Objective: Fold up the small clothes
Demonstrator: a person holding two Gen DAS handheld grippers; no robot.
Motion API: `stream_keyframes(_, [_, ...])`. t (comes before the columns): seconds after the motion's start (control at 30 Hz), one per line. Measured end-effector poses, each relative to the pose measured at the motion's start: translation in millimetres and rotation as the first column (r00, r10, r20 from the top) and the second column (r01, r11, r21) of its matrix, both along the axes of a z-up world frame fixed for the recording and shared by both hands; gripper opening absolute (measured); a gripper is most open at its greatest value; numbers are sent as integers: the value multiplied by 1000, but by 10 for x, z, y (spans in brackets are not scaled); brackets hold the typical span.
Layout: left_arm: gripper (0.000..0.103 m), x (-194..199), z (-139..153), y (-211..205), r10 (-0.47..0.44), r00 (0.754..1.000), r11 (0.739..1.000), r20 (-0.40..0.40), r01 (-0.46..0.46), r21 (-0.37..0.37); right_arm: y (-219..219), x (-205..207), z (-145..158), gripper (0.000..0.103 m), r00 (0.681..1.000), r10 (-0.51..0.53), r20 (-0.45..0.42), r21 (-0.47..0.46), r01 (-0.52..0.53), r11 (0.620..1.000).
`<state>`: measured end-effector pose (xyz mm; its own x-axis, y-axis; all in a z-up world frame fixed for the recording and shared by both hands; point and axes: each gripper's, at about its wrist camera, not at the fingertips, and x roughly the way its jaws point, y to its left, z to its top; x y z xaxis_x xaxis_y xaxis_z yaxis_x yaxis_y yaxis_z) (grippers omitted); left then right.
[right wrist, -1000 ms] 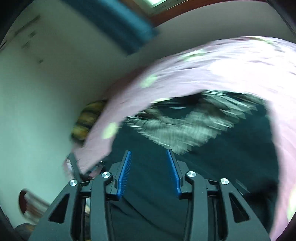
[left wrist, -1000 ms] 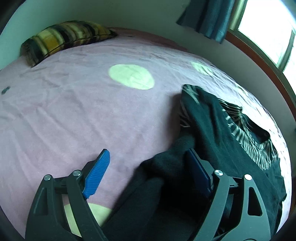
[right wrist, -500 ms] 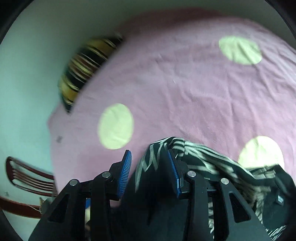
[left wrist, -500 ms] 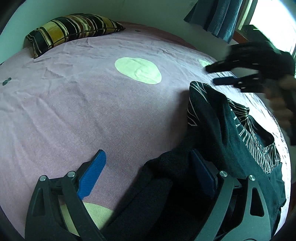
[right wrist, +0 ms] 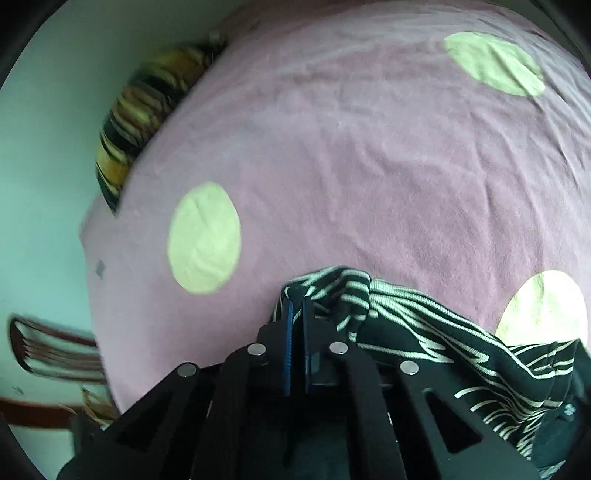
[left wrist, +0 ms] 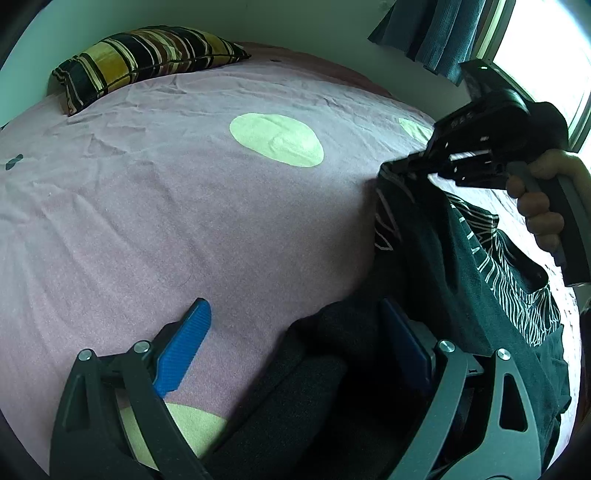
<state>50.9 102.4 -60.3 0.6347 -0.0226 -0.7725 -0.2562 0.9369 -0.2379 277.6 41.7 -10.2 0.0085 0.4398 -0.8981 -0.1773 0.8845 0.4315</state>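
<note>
Left wrist view: 1 dark garment point(left wrist: 461, 266), 1 striped pillow point(left wrist: 147, 59), 2 claws.

You have a pink bedsheet point(left wrist: 155, 206) spread under everything, creased in long shallow folds; pale yellow-green spots point(left wrist: 276, 139) are printed on it, one near the middle of the left wrist view and another point(right wrist: 204, 238) at the left of the right wrist view; a striped cushion point(left wrist: 147, 61) in black, yellow and pink lies at the far edge against the pale wall point(right wrist: 48, 155); a teal curtain point(left wrist: 436, 33) hangs beside a bright window point(left wrist: 546, 55); a dark red slatted frame point(right wrist: 55, 350) shows, blurred.
</note>
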Motion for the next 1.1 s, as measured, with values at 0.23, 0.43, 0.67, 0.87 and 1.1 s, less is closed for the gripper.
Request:
stream_keyframes(0.23, [92, -54, -2, 147, 58, 998, 997, 22, -57, -53, -420, 97, -135, 3, 978, -206, -22, 242, 205, 948])
stream_keyframes(0.43, [92, -28, -12, 147, 64, 998, 997, 12, -63, -35, -512, 124, -507, 3, 966, -249, -64, 281, 257, 925])
stream_keyframes(0.67, [92, -62, -2, 181, 85, 996, 995, 24, -84, -45, -523, 142, -312, 4, 976, -214, -32, 334, 212, 918])
stream_keyframes(0.87, [92, -56, -7, 165, 88, 996, 996, 20, -87, -34, -204, 136, -87, 5, 989, -51, 135, 133, 33, 991])
stream_keyframes(1.1, [92, -46, -13, 166, 89, 996, 996, 15, -89, -28, 169, 341, -259, 5, 996, 79, 35, -17, -78, 997])
